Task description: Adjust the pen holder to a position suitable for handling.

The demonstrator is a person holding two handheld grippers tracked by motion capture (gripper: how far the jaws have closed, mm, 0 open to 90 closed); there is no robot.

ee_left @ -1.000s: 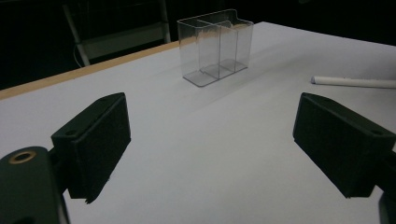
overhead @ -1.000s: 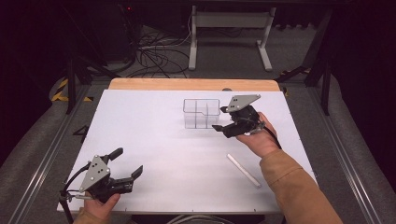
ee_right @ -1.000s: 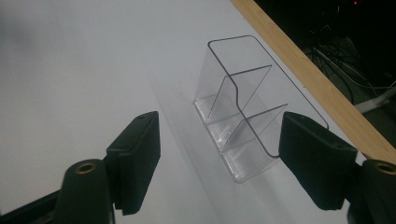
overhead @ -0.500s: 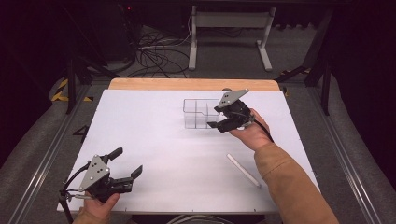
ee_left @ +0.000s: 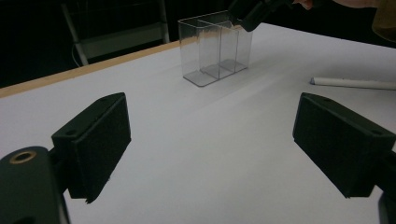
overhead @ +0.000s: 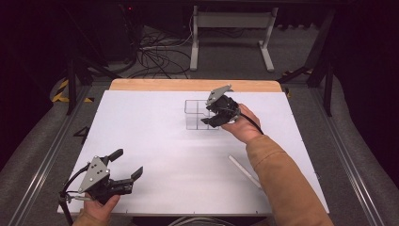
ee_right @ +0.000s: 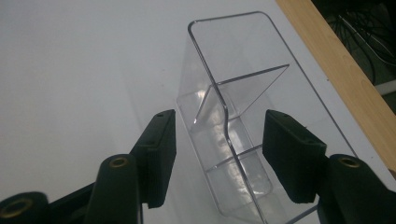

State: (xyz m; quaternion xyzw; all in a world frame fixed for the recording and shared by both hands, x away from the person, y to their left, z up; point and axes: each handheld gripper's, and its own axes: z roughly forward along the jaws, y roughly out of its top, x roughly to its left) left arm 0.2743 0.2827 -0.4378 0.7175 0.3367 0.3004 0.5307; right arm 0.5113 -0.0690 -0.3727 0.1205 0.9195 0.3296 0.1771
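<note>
The right gripper (ee_right: 217,154), spread, straddles one wall of the clear divided box (ee_right: 238,93), whose long axis runs away ahead of it, while the left gripper (overhead: 123,165), also spread, hovers well apart over the surface (overhead: 155,141).

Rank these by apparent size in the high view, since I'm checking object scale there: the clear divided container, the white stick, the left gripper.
1. left gripper, though it lies nearest the camera.
2. clear divided container, partly hidden by the right gripper.
3. white stick, long but thin.
</note>
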